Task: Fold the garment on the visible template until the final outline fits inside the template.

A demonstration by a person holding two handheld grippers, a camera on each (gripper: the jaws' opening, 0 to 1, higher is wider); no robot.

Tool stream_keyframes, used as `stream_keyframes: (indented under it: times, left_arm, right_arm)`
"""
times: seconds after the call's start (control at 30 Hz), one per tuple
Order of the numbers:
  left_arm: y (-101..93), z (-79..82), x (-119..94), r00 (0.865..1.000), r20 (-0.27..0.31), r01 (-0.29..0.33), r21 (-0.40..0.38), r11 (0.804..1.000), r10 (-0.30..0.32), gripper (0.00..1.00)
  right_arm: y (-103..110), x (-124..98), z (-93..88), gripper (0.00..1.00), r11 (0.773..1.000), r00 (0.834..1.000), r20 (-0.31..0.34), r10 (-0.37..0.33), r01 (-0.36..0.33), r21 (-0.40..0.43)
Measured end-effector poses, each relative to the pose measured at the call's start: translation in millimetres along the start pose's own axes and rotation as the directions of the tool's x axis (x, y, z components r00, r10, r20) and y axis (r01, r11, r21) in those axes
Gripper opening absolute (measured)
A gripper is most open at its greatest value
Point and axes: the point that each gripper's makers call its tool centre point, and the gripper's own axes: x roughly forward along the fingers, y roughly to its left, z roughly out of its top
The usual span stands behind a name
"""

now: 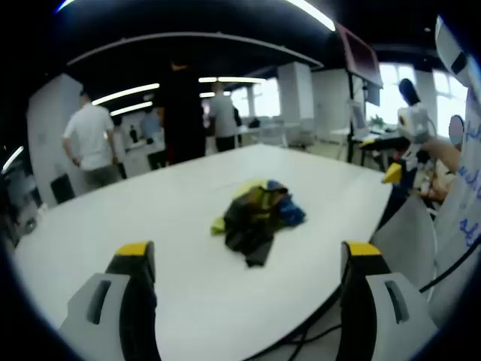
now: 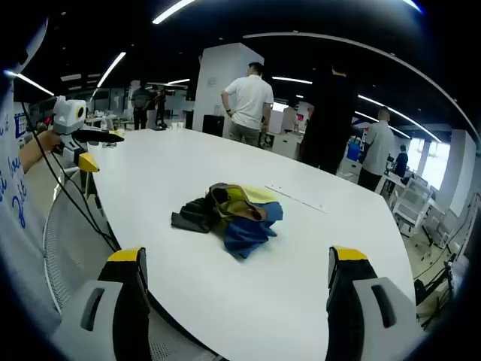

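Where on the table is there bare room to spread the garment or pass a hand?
The white table is bare all round the crumpled garment: a wide strip between it and the near edge, and open top behind it towards the people standing. Only the garment's heap is occupied. Both hand-held grippers are open.

1. The garment (image 1: 258, 216) lies bunched on the table (image 1: 180, 203) — near its middle, ahead of both my grippers.
2. My left gripper (image 1: 248, 259) and right gripper (image 2: 234, 263) sit at the near table edge, jaws wide apart.
3. Behind the far edge stand people (image 2: 249, 109) — well apart from the garment.
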Motion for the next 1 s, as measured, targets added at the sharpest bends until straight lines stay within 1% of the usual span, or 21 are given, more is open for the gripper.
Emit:
stream_keyframes:
  times: [0.07, 0.17, 0.43, 0.57, 1.0]
  left_arm:
    - [0.3, 0.6, -0.3, 1.000, 0.002, 0.001, -0.004, 1.000, -0.001, 0.99]
    - [1.3, 4.5, -1.3, 1.000, 0.023, 0.000, -0.013, 1.000, 0.001, 0.99]
    - [5.1, 2.3, -2.6, 1.000, 0.023, -0.009, -0.015, 1.000, 0.009, 0.99]
    - [2.4, 2.8, -2.3, 1.000, 0.030, 0.003, -0.022, 1.000, -0.003, 1.00]
    - [2.9, 1.8, -2.2, 1.000, 0.026, 0.002, -0.019, 1.000, -0.002, 1.00]
  right_arm:
    - [0.6, 1.1, -0.8, 1.00, 1.000, 1.000, -0.004, 0.001, -0.001, -0.001]
    - [1.6, 2.2, 0.0, 1.00, 1.000, 1.000, -0.001, 0.003, -0.003, 0.002]
    - [1.5, 2.7, 1.7, 1.00, 1.000, 1.000, -0.001, 0.002, -0.002, -0.003]
    - [2.4, 2.4, 2.5, 1.00, 1.000, 1.000, 0.000, 0.003, -0.003, -0.004]
    - [4.2, 0.7, 1.6, 1.00, 1.000, 1.000, -0.007, 0.000, 0.000, -0.006]
